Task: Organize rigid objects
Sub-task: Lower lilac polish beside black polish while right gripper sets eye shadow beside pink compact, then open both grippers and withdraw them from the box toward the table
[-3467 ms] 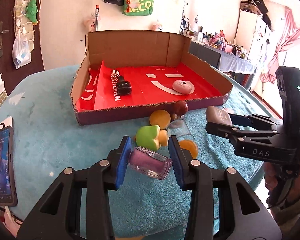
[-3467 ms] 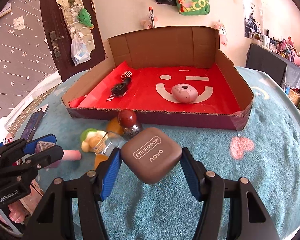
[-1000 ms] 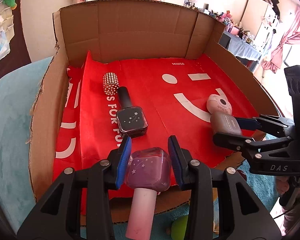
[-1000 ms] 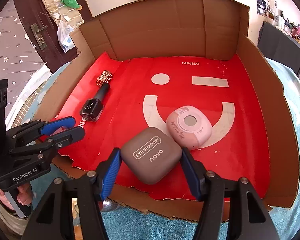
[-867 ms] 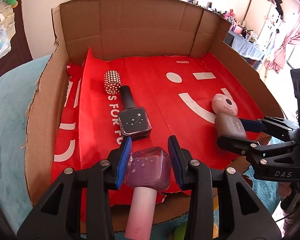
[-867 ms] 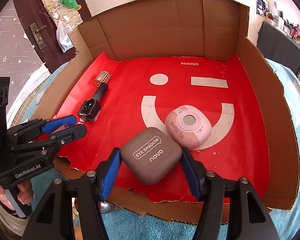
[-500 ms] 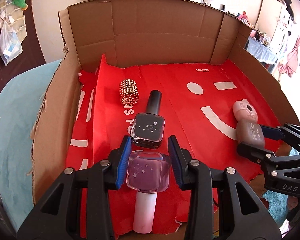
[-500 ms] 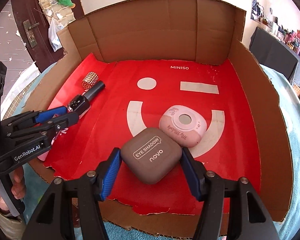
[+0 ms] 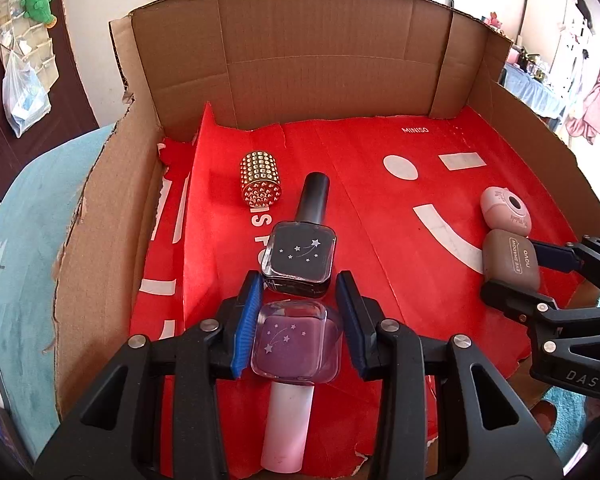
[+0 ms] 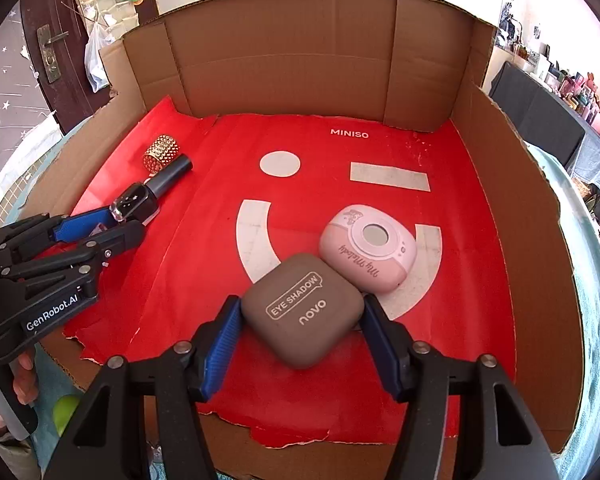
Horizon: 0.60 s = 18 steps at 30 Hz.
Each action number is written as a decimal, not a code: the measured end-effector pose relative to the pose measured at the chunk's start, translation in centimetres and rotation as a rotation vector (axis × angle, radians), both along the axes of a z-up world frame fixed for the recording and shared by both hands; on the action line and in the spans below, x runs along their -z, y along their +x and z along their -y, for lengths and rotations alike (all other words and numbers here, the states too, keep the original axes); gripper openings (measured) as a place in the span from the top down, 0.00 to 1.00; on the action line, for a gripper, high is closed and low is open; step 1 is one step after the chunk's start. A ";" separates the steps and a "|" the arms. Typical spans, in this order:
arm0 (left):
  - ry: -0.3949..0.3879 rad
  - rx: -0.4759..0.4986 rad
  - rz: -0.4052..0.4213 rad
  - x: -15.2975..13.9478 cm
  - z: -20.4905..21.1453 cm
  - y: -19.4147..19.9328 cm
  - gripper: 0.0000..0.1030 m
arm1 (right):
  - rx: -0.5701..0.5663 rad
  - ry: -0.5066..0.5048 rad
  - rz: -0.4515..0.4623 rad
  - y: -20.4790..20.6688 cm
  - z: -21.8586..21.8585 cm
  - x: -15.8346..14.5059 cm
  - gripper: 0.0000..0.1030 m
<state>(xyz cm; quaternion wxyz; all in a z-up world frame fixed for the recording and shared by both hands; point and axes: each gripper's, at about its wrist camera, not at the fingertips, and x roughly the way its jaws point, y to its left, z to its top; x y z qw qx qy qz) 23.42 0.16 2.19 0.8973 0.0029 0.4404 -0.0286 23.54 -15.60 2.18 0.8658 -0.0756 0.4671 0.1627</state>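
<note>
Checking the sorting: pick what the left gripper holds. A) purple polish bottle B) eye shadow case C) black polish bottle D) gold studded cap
A: the left gripper has its pads clamped on the purple polish bottle, just short of the black bottle lying in the box.

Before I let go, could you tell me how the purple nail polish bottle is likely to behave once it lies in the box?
The purple nail polish bottle looks like glass, so probably stiff and breakable. Its square body should keep it from rolling, unlike the round gold studded cap. The smooth sides may slip between the left gripper pads.
</note>
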 end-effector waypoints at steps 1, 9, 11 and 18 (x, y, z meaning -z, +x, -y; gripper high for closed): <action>-0.001 0.000 0.000 0.0 0.0 0.0 0.65 | 0.001 0.001 0.000 0.0 0.0 0.0 0.39; 0.018 0.005 0.003 0.0 0.2 -0.2 0.64 | 0.002 0.008 -0.002 0.1 0.0 0.1 0.39; 0.029 0.006 0.004 0.0 0.3 -0.3 0.64 | 0.002 0.012 -0.003 0.2 0.1 0.1 0.39; 0.047 0.007 0.048 -0.9 0.5 -0.9 0.45 | -0.002 0.031 -0.004 0.2 0.4 0.1 0.39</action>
